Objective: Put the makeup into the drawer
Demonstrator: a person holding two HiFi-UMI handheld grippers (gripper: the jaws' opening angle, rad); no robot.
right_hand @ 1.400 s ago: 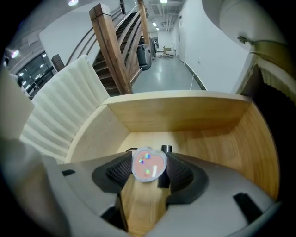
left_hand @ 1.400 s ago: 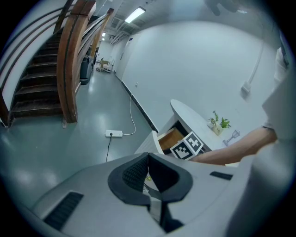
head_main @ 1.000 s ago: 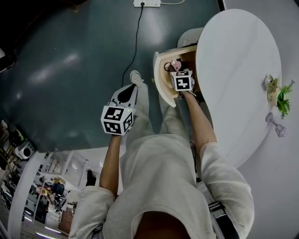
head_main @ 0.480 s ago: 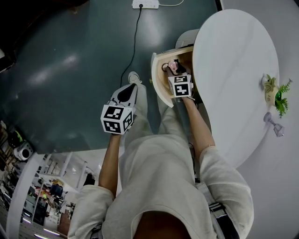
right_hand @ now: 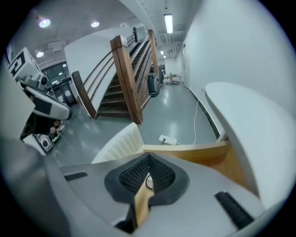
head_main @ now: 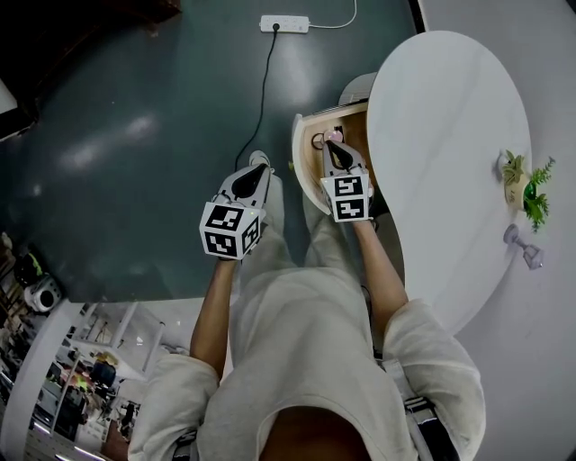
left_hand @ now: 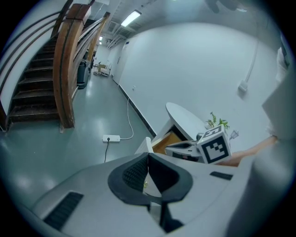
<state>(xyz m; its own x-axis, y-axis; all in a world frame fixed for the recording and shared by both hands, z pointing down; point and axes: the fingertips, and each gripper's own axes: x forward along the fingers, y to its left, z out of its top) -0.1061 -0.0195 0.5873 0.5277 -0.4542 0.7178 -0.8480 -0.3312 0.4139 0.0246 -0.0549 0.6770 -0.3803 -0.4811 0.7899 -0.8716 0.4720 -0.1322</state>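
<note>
Careful: your right gripper point(head_main: 332, 150) has just closed its jaws, empty, over the open drawer point(head_main: 301, 167); your left gripper point(head_main: 258, 171) is pinched empty too. An off-centre shove could jam the drawer.

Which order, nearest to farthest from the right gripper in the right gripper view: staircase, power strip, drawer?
From the right gripper:
1. drawer, open, directly beneath the jaws.
2. power strip, on the floor beyond the drawer.
3. staircase, farthest, back left.

One white oval table point(head_main: 450, 135), one open wooden drawer point(head_main: 304, 162), one white power strip point(head_main: 284, 23), one small potted plant point(head_main: 524, 185), two grey grippers: left gripper point(head_main: 261, 168), right gripper point(head_main: 332, 146).
</note>
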